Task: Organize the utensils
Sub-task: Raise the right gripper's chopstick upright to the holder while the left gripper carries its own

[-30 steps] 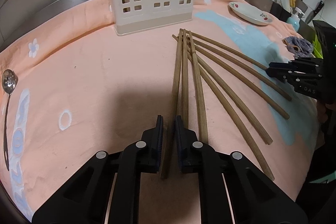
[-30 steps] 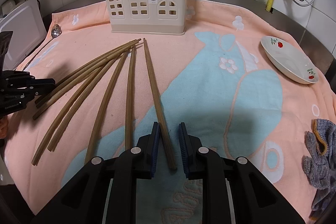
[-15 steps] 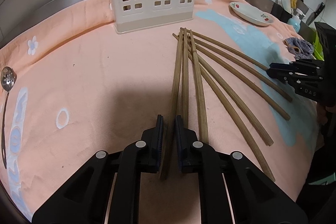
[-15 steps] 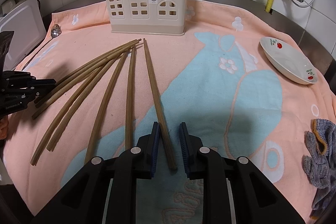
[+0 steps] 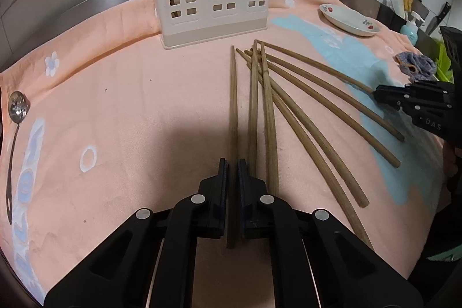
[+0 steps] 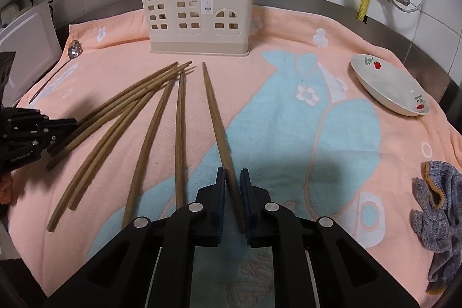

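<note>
Chopsticks lie fanned out on the peach towel (image 5: 121,111), and I have one pinched in each tool. My left gripper (image 5: 232,172) is pressed together on a chopstick (image 5: 232,106) that runs straight ahead between the pads, its butt end poking back past them. Its tip stands a little apart from the rest of the bundle. My right gripper (image 6: 233,181) is clamped on another chopstick (image 6: 215,111), which runs forward and slightly left, tip pointing toward the holder, set apart from its neighbours.

Just right of my left tool, the loose chopsticks (image 5: 268,111) lie with their far tips gathered near one spot and their near ends spread wide; several cross or touch at the tips. From the right wrist view the same loose sticks spread off to the left.

Farther on, the cream utensil holder (image 5: 213,7) with window-shaped cutouts stands upright at the back of the towel, with two chopsticks already standing in it, one at each end. A slotted spoon (image 5: 18,108) lies near the towel's left edge. To the right sit a white flowered dish (image 6: 389,85) and a crumpled grey cloth (image 6: 439,212).
</note>
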The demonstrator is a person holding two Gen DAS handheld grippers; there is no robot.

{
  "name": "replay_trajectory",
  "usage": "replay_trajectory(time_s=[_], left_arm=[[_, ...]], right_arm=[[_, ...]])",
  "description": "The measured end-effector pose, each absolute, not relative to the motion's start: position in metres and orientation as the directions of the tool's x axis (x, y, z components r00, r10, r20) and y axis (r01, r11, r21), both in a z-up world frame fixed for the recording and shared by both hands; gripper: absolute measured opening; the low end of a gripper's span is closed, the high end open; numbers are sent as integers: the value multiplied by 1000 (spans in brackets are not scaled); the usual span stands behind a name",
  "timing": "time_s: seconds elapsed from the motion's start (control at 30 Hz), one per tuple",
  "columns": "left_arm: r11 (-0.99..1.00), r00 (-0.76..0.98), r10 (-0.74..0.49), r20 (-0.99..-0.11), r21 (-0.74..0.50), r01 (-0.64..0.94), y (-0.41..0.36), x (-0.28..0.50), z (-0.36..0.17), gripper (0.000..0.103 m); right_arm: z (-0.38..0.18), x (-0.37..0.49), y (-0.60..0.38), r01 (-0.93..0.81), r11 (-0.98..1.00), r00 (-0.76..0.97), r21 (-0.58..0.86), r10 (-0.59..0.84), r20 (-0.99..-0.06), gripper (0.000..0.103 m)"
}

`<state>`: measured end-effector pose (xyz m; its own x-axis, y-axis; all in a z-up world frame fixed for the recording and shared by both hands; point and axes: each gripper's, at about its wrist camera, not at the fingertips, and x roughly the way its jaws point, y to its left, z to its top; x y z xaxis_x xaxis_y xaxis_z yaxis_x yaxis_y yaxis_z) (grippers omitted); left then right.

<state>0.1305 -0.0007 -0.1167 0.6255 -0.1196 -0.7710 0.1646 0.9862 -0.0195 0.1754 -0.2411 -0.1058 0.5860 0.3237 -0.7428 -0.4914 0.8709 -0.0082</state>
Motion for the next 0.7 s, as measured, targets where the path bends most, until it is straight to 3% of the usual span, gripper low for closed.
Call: replay_trajectory(time_s=[0.47,0.7], left_arm=[[989,628,-134,-767,-60,138,3,127,-114,6],[989,684,-132,-717,-51,137,9,121,-85,6]], right_arm=[[-67,160,-233,-518,855,631,-2,381,-676,7],[-29,160,-232,-532,847,664,5,421,-618,7]])
